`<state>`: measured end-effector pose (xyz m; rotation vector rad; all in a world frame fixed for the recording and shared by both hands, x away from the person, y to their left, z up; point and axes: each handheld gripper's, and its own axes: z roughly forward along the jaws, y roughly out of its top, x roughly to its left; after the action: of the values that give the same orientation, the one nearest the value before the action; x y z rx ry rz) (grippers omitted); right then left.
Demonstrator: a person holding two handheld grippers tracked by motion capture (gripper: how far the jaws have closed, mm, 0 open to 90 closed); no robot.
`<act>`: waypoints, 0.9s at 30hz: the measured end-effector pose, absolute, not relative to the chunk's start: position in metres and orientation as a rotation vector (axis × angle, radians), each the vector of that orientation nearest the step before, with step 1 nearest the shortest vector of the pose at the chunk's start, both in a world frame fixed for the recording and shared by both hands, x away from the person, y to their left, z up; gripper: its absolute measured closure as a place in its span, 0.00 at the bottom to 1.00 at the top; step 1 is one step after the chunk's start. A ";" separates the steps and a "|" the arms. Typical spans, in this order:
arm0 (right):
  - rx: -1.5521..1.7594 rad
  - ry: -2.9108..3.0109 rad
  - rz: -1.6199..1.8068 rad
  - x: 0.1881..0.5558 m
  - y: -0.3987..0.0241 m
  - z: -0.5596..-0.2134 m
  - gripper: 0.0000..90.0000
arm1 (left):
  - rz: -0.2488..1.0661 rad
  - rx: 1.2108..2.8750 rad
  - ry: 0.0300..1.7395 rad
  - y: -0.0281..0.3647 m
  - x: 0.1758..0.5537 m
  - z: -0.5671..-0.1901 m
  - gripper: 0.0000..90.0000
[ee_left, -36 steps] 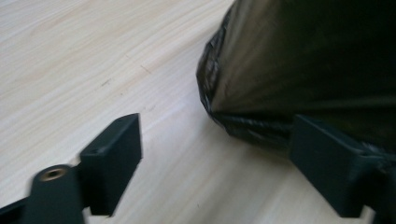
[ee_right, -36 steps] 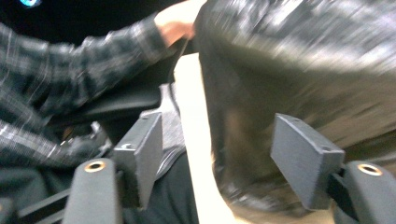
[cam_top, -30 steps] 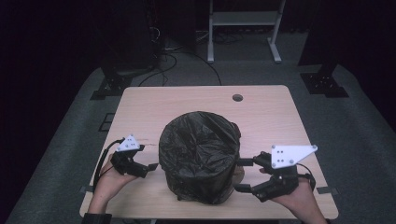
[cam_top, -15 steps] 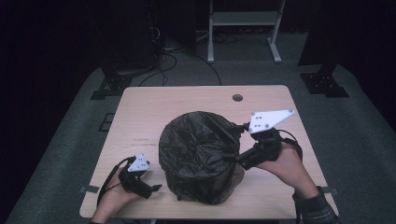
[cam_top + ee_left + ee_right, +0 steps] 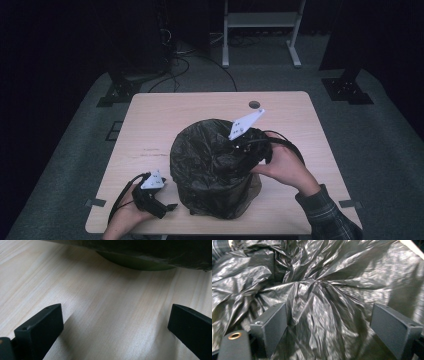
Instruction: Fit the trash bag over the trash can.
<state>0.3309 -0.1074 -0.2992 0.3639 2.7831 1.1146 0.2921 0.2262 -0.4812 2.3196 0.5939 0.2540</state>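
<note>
Right gripper (image 5: 239,161) is up over the top of the black bin bag (image 5: 210,165), around 3 o'clock of the bag's crown and pointing in toward its middle. Its jaws stand wide apart, and they've just been opening; crinkled plastic shows in the gap in the right gripper view (image 5: 329,322), but the pads aren't pinching any of it.

Left gripper (image 5: 161,206) sits low at the table's (image 5: 165,120) near edge, about 8 o'clock from the bag and just beside its base. Jaws spread wide there too, with bare wood between them in the left gripper view (image 5: 115,325) and the bag's bottom edge (image 5: 140,255) up at 12.

The bag itself is draped over something round, sitting roughly mid-table, a bit toward the near side. A small dark hole (image 5: 254,104) sits in the tabletop at 1 o'clock from the bag.
</note>
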 end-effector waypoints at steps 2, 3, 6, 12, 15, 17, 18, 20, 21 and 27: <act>0.356 2.809 1.054 0.333 -0.100 -0.300 0.15 | 0.253 2.313 0.587 0.227 0.292 -0.482 0.00; 0.351 2.829 1.002 0.335 -0.094 -0.301 0.15 | 0.253 2.309 0.584 0.227 0.292 -0.482 0.00; 0.337 2.858 0.916 0.339 -0.084 -0.305 0.15 | 0.255 2.296 0.574 0.228 0.292 -0.484 0.00; 0.334 2.940 0.794 0.341 -0.073 -0.319 0.14 | 0.255 2.293 0.576 0.228 0.291 -0.484 0.00; 0.350 2.963 0.751 0.341 -0.069 -0.324 0.15 | 0.255 2.294 0.576 0.228 0.291 -0.484 0.00; 0.366 2.967 0.734 0.341 -0.068 -0.324 0.15 | 0.255 2.293 0.576 0.228 0.291 -0.484 0.00; 0.372 2.973 0.723 0.341 -0.067 -0.324 0.15 | 0.255 2.293 0.576 0.228 0.291 -0.484 0.00; 0.366 2.971 0.738 0.341 -0.068 -0.323 0.14 | 0.255 2.293 0.576 0.228 0.291 -0.484 0.00; 0.356 2.961 0.754 0.341 -0.069 -0.322 0.14 | 0.255 2.293 0.576 0.228 0.291 -0.484 0.00; 0.358 2.844 0.883 0.340 -0.074 -0.297 0.10 | 0.255 2.293 0.576 0.228 0.291 -0.484 0.00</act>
<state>0.3403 -0.0739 -0.2969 0.3581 2.8439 0.8830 0.2914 0.2279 -0.4837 2.2926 0.5758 0.2549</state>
